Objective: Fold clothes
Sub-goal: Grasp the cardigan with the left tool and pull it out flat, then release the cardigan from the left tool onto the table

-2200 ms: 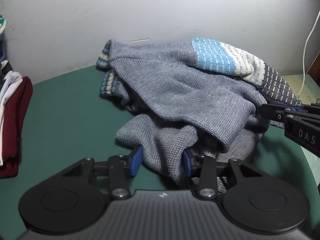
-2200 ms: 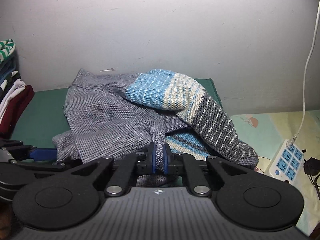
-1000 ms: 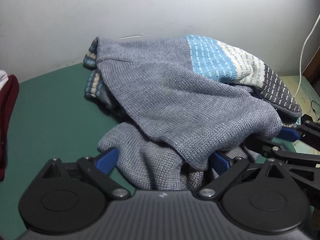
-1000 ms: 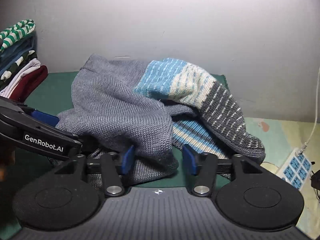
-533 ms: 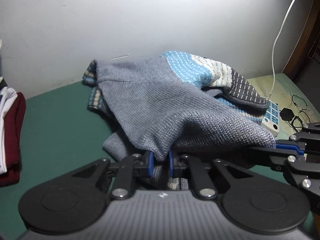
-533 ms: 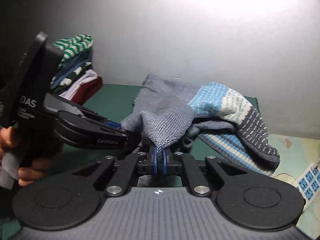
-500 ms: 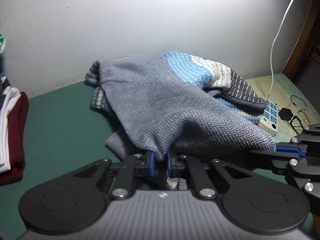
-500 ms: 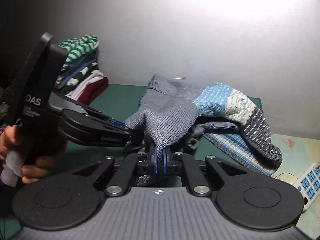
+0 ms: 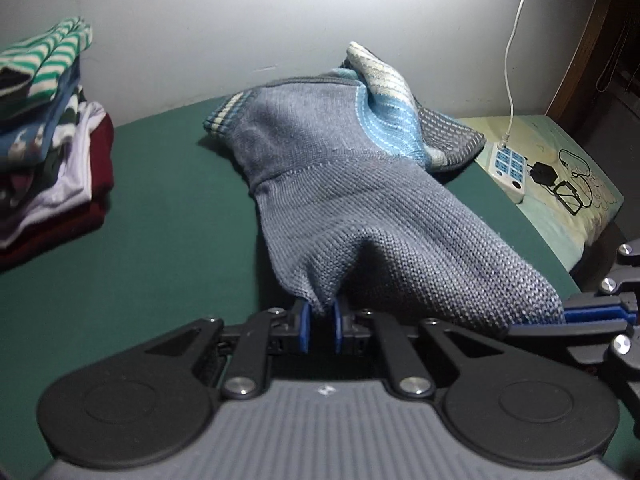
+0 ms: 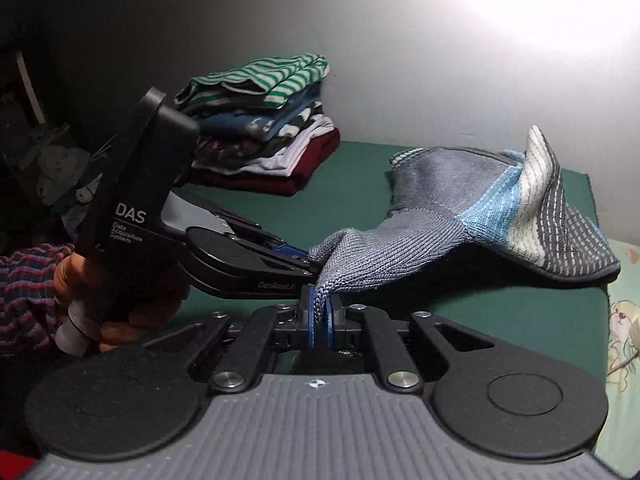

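A grey knit sweater (image 9: 360, 184) with blue, cream and dark striped bands lies stretched over the green table (image 9: 152, 248). My left gripper (image 9: 319, 330) is shut on a fold of its grey hem at the near edge. My right gripper (image 10: 319, 322) is shut on another part of the same hem; in the left wrist view it (image 9: 560, 314) comes in from the right, gripping the sweater's near corner. In the right wrist view the sweater (image 10: 460, 216) rises from the table toward both grippers, and the left gripper (image 10: 300, 258) pinches it just left of mine, held by a hand (image 10: 120, 316).
A stack of folded clothes (image 9: 48, 152), striped green on top and dark red at the bottom, stands at the table's left; in the right wrist view the stack (image 10: 264, 136) sits by the wall. A white power strip (image 9: 508, 168) with cable and a charger lies right of the table.
Both grippers closed on the sweater's hem and pulled it toward the near side and up. The crumpled sweater has been drawn out long. The right wrist view swung left, bringing the clothes stack into sight.
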`<state>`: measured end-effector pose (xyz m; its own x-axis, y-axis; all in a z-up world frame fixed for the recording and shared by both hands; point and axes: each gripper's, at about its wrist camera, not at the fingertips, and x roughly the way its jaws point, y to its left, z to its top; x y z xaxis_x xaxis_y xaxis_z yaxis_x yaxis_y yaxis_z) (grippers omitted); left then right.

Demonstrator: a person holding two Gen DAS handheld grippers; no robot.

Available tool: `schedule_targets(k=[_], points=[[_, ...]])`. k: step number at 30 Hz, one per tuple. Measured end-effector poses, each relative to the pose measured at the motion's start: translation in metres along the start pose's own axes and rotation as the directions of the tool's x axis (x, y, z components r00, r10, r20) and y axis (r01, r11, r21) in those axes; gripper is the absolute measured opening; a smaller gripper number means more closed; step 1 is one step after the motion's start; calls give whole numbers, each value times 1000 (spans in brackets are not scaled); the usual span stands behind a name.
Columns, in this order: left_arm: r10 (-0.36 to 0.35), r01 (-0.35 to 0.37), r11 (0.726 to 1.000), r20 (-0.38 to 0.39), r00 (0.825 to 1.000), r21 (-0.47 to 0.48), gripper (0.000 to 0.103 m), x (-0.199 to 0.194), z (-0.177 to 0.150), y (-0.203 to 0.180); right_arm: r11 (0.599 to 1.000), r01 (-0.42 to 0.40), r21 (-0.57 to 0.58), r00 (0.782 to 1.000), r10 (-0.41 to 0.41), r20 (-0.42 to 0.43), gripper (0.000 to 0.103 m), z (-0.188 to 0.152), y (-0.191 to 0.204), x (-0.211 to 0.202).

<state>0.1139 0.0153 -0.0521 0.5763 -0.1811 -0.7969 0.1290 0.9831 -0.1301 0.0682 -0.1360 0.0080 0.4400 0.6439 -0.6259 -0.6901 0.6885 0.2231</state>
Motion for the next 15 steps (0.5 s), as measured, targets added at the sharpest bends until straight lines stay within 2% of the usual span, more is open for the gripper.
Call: schedule_targets(k=[3,6,11,14,15], points=[[1,-2,999,-20,1000,-44,15,-16,-33,3,999,-39,-4,998,38,-39,6,-21,27,-11],[20,-23,997,-50,999,-75,15,-29,-66,5,997,-83,0,993,82,-80,6,-44,51,-17],[46,-57,994,-113,993,-97,15,-45,-114,4,983,-182,-32,967,173,-190,6,-81,93,-24],[72,-84,993,-129,989,-87,15,-55,-137,-3,968,-245,-56,944,225,-242,6,-90,106,-24],[84,-96,992,-133,988,-85,15,-57,-143,-4,968,-242,-62,942,219,-253,6,-92,105,-25]])
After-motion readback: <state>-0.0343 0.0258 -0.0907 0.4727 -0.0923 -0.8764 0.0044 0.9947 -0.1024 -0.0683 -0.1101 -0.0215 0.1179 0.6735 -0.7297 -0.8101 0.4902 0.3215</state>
